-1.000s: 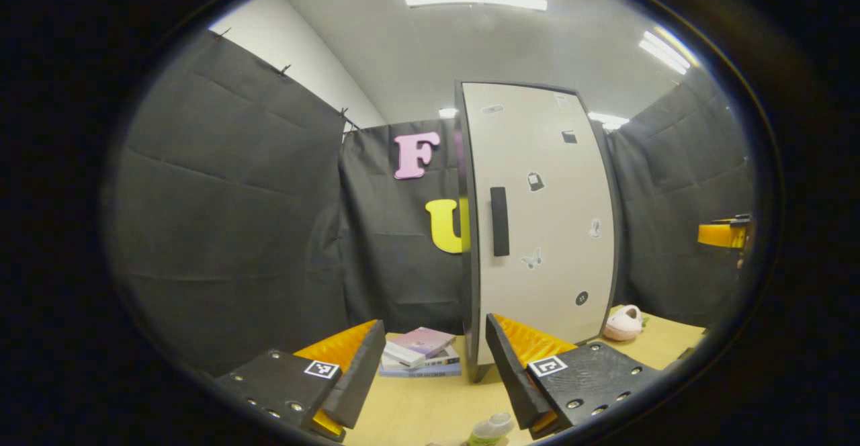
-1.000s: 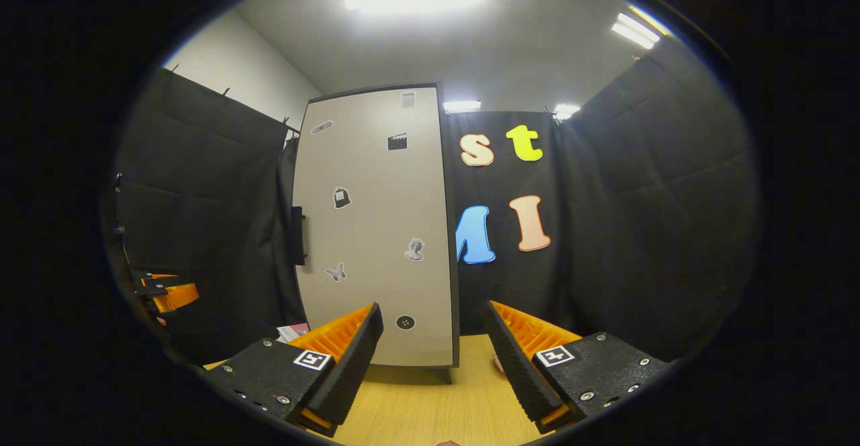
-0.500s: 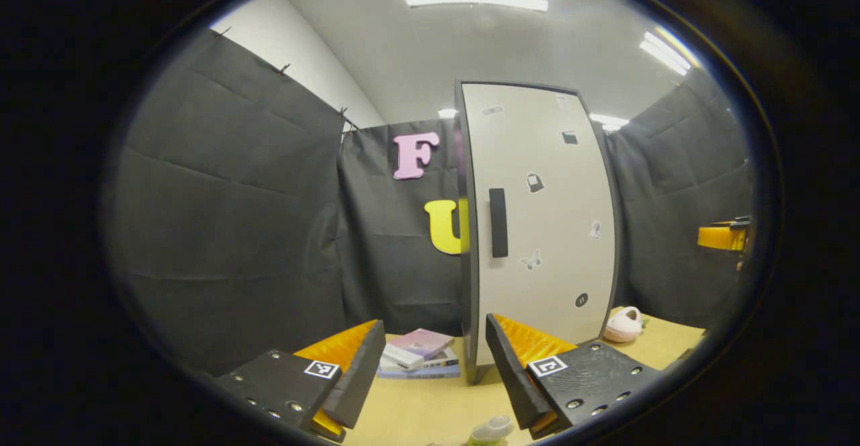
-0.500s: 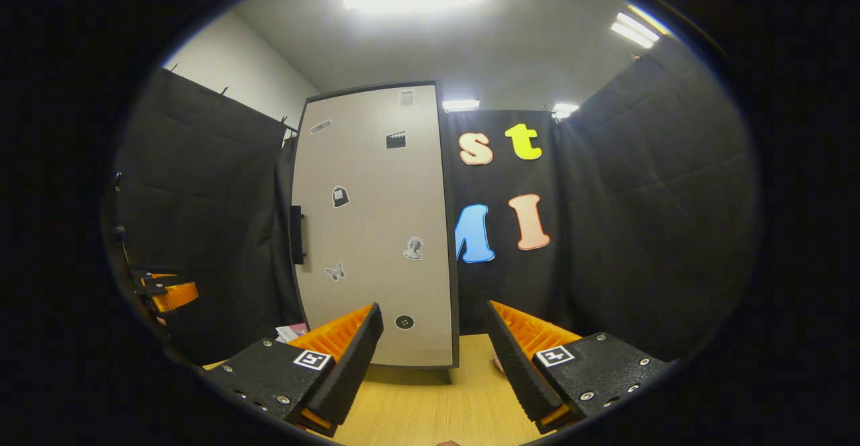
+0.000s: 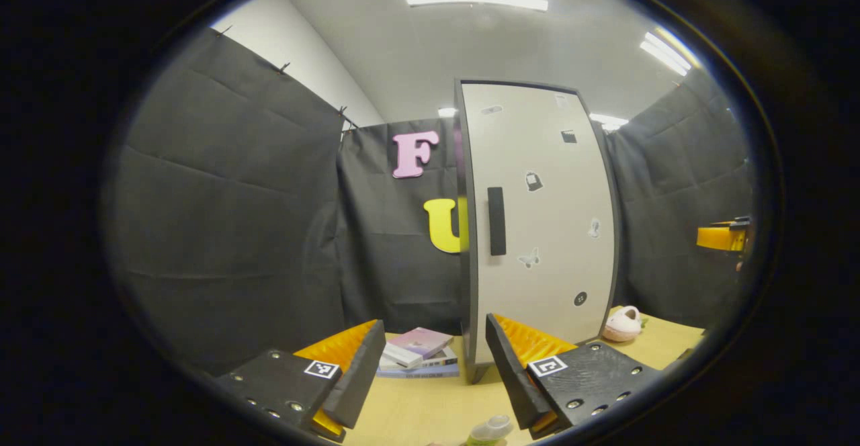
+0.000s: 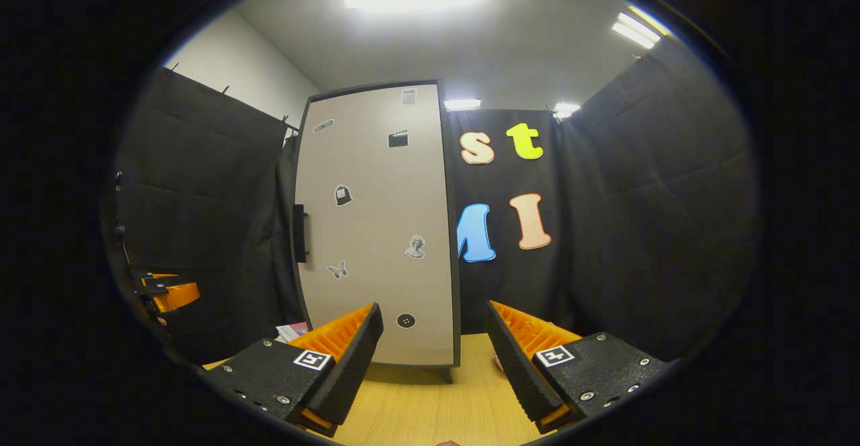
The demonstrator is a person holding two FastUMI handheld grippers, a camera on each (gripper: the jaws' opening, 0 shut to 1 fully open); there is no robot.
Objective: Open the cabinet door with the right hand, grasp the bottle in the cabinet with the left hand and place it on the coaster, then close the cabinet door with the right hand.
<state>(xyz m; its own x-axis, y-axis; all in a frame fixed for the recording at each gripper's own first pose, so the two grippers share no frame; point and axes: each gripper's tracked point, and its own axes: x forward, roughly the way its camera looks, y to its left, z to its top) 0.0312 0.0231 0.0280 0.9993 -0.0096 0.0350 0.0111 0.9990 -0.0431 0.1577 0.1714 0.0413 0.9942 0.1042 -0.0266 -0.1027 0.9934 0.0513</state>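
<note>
While the tall cabinet [image 5: 537, 217] stands upright on the table [image 6: 430, 406], door shut and its vertical handle [image 5: 496, 221] facing you, your left gripper [image 5: 433, 345] and right gripper [image 6: 435, 328] hover before it, jaws spread wide, holding nothing.

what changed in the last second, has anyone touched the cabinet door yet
Almost nothing. The left gripper and right gripper are both still open and clear of the cabinet door, with only a slight camera drift. The door is still shut and its handle untouched. The stack of books and the pink plush toy stayed put on the table.
</note>
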